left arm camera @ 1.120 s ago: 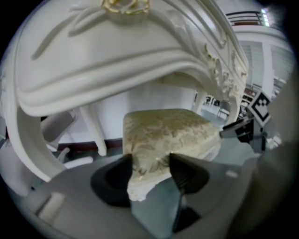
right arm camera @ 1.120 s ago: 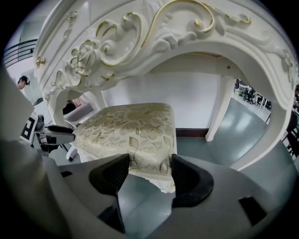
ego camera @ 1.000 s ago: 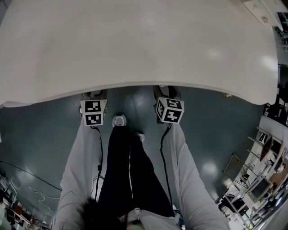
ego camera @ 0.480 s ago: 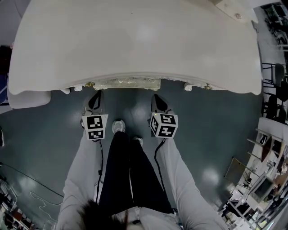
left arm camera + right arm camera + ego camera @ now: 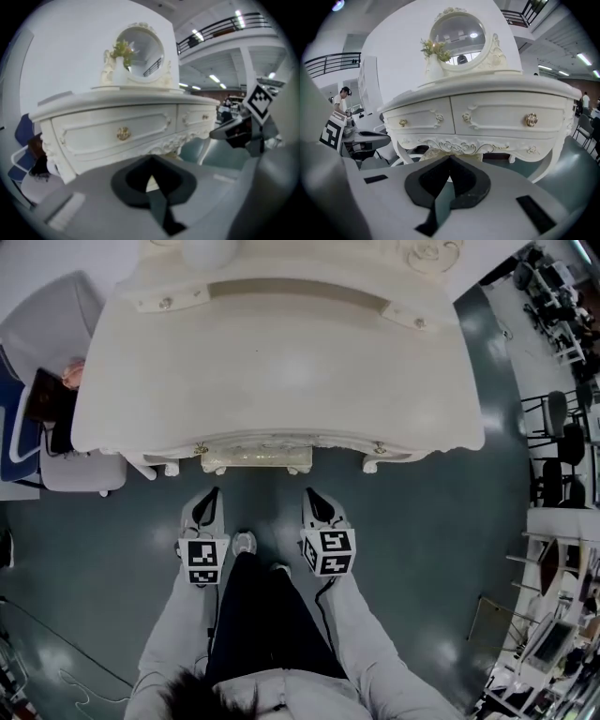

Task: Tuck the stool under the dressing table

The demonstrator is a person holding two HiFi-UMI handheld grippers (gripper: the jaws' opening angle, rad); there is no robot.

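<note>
The stool (image 5: 267,458) sits under the dressing table (image 5: 281,371), with its seat edge just showing at the front. The left hand-held gripper (image 5: 210,495) and right hand-held gripper (image 5: 313,495) are closed, empty and clear of it. Any further shove would probably scrape the carved apron.

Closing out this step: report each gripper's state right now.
Left gripper: closed, holding nothing.
Right gripper: closed, holding nothing.
</note>
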